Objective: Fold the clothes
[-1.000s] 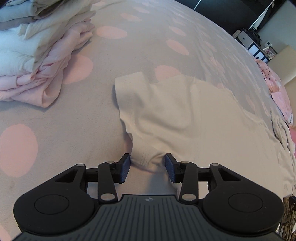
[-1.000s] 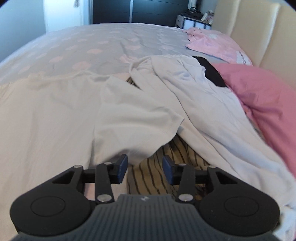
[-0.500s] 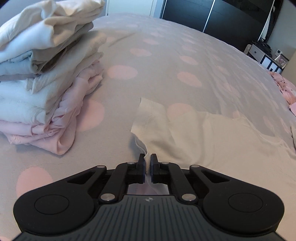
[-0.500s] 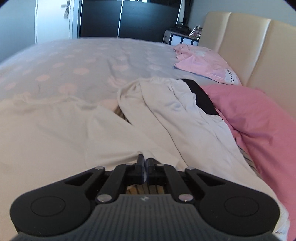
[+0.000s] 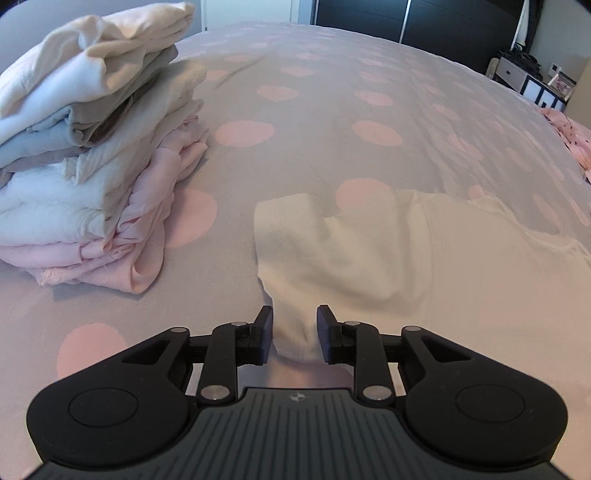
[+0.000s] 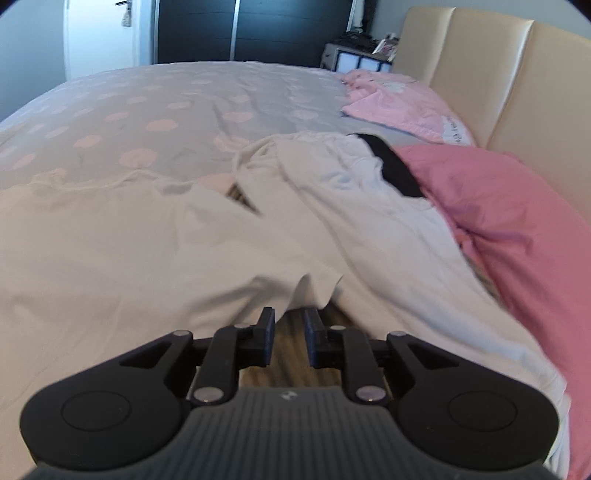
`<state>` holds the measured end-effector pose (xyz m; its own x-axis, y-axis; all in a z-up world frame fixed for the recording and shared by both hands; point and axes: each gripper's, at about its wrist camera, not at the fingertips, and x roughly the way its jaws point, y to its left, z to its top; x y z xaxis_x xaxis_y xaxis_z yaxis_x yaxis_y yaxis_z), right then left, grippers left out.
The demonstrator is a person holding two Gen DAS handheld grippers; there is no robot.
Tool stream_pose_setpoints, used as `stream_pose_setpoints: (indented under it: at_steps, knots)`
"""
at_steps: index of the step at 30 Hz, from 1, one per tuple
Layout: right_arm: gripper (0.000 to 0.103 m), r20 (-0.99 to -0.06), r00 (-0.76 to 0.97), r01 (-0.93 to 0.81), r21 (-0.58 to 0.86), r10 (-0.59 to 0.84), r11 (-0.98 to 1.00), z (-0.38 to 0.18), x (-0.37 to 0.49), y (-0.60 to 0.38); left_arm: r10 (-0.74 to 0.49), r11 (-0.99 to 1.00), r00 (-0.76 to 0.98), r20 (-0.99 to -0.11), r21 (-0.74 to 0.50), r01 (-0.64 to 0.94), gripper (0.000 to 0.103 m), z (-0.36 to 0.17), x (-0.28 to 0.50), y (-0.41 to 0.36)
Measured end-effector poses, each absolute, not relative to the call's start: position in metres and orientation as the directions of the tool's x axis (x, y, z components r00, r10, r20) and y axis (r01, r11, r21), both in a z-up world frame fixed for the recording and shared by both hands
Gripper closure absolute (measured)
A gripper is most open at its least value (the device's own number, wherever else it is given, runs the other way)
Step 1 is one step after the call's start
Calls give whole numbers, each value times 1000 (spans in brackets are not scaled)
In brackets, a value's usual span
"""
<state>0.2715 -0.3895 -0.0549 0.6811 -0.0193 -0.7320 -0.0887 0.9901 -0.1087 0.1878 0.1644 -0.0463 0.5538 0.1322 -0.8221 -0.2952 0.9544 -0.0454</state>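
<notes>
Both tongs reopened, one cream shirt [image 5: 388, 258]

Both grippers [image 5: 294, 334] [image 6: 289, 336] parted (jaws apart)

Grey bed cover [image 5: 325, 96] w/ pink dots stretches ahead of gripper. Beige headboard [image 6: 517, 74] far right. Dark wardrobe [image 6: 258, 29] + white door [image 6: 107, 37] at far end of room; small drawer unit [image 6: 354, 61] by headboard.
</notes>
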Motion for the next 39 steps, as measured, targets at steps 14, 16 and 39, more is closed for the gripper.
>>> stream_pose_setpoints:
  at_steps: [14,16,39]
  knots:
    - [81,-804,578,-140,75,143,987,-106,269,-375,62,947,516,-855,-113,-301,66,-53,164,147]
    - [80,-798,577,-134,117,173,984,-106,274,-372,59,949,510,-858,-110,-296,66,-54,165,144]
    - [75,-812,532,-51,252,240,966,-108,279,-388,38,962,481,-876,-99,-255,64,-65,173,139]
